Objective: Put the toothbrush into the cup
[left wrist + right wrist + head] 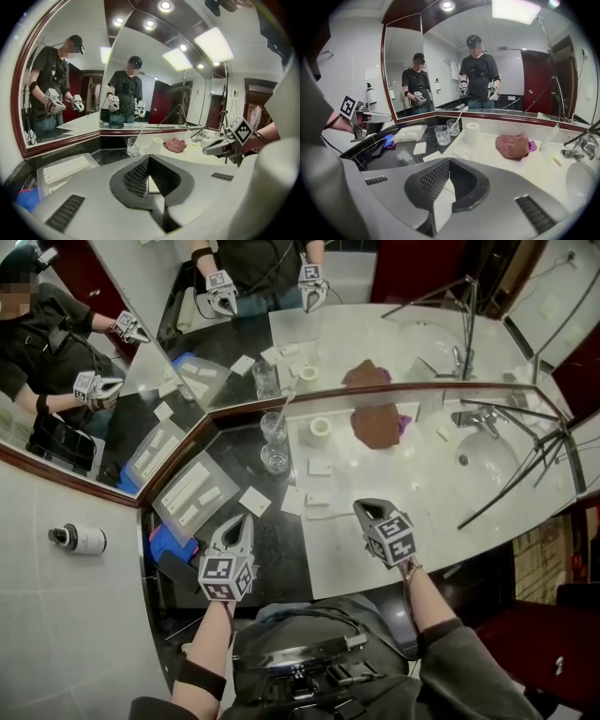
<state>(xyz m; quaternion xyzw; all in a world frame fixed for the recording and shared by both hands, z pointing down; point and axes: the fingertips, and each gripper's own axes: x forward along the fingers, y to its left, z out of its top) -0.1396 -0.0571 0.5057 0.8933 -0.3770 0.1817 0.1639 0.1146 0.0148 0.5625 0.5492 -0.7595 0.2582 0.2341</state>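
Both claws sit close under the camera, each with its two jaws pressed together on nothing. The left gripper (239, 521) is held over the black part of the worktop (281, 559) near its front edge. The right gripper (364, 509) is over the white part, also near the front edge, and both point toward the back. The toothbrush (456, 120) already stands in the cup (273, 427), a clear glass at the back edge of the worktop, right against the mirror (394, 343), where the black surface meets the white. Its upper end leans out over the rim. A second, empty glass (275, 458) stands just in front of the cup. A white roll (321, 427) stands just to the right of the cup, and beyond it, along the back edge, lies a crumpled reddish-brown cloth (378, 423). Several small flat white packets (254, 502) lie between the glasses and the grippers. A pale tray (192, 493) lies in the back left corner, along the angled side mirror. The basin (487, 465) with its chrome tap (476, 418) takes up the right end.
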